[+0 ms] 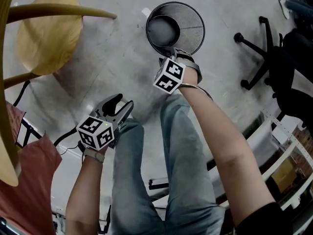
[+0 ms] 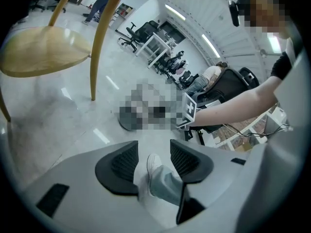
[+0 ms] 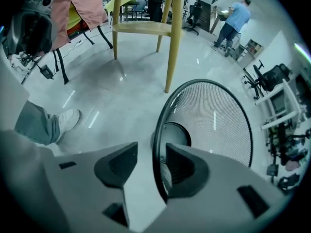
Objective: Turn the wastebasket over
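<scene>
The black wire-mesh wastebasket [image 1: 188, 28] stands on the grey floor with its open mouth up; its solid bottom shows inside. My right gripper [image 1: 178, 54] points steeply down at the basket's near rim. In the right gripper view the wastebasket's [image 3: 214, 125] thin rim runs between the jaws of the right gripper [image 3: 151, 161]. It lies close to the right pad, with a gap on the left side, so the jaws stand open around it. My left gripper [image 1: 117, 105] hangs lower left, apart from the basket. In its own view the left gripper [image 2: 153, 161] is open with only a shoe behind it.
A wooden chair [image 1: 46, 33] stands left of the basket, with one leg [image 3: 172, 38] close behind it. A black office chair [image 1: 274, 58] is to the right. Red cloth [image 1: 29, 175] hangs at lower left. The person's legs [image 1: 146, 170] are below. A cable [image 1: 66, 137] lies on the floor.
</scene>
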{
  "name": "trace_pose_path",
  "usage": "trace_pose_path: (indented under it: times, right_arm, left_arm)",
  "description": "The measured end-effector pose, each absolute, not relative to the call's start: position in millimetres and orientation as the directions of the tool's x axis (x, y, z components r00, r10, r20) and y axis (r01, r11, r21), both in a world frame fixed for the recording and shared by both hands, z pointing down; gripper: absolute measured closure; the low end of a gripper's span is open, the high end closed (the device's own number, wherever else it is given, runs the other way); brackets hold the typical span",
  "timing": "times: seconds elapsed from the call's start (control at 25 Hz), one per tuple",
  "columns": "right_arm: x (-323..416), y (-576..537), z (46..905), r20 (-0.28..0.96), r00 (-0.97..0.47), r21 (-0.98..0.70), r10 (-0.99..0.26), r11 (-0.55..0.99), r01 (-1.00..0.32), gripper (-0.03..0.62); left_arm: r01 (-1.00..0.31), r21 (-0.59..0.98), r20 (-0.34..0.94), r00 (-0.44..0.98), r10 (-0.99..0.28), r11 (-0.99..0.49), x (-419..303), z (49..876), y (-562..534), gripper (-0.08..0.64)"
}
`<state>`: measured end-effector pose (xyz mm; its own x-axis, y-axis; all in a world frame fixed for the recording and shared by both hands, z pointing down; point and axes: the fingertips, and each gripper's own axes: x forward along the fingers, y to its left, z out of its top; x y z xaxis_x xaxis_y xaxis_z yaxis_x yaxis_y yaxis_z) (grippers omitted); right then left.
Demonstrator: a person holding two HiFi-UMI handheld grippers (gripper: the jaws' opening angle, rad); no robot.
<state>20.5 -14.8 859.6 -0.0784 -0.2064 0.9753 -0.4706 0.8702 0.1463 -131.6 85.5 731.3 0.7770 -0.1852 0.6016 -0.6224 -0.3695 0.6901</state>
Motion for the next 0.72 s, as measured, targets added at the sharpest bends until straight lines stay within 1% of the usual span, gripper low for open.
trace_pose_path:
  times: [0.12, 0.24, 0.4, 0.52, 0.56, 0.6, 0.68, 0.72]
  right_arm:
    - [15.7, -16.3, 860.1, 0.969, -0.108, 0.142, -0.222, 0.861, -0.488, 0.282]
    - [17.4, -14.3, 855.6, 0.967, -0.127, 0.135, -0.221, 0.867, -0.479, 0.261]
    - [26.9, -23.3, 834.0, 0.960, -0.153, 0.132, -0.236, 0.859, -0.495, 0.261]
    - [30.9, -27.0, 796.7, 0.945, -0.202, 0.116, -0.258, 0.839, -0.531, 0.263]
    - [32.2, -28.7, 778.8, 0.937, -0.223, 0.108, -0.270, 0.828, -0.550, 0.281]
    - [33.8, -29.2, 758.4, 0.927, -0.245, 0.097, -0.284, 0.812, -0.575, 0.344]
    - [36.7, -24.1, 711.8, 0.905, -0.292, 0.051, -0.308, 0.762, -0.645, 0.400]
    - [38.4, -22.5, 686.6, 0.890, -0.318, 0.021, -0.326, 0.726, -0.687, 0.417]
  left_arm:
    - [-0.623, 0.689, 0.603, 0.776, -0.182, -0.372, -131.7, 731.6, 89.2, 0.350]
    - [-0.624, 0.684, 0.606, 0.774, -0.182, -0.377, -131.6, 728.8, 91.3, 0.350]
    - [-0.621, 0.682, 0.598, 0.778, -0.193, -0.388, -130.4, 719.6, 86.0, 0.350]
    - [-0.611, 0.679, 0.591, 0.784, -0.190, -0.408, -127.4, 699.2, 84.0, 0.350]
    - [-0.603, 0.680, 0.583, 0.790, -0.191, -0.418, -124.6, 688.5, 81.3, 0.350]
    - [-0.591, 0.683, 0.570, 0.799, -0.192, -0.429, -120.5, 674.6, 79.0, 0.350]
    - [-0.561, 0.692, 0.541, 0.820, -0.189, -0.455, -110.9, 638.3, 79.2, 0.350]
    - [-0.544, 0.691, 0.525, 0.830, -0.187, -0.475, -105.5, 618.1, 78.6, 0.350]
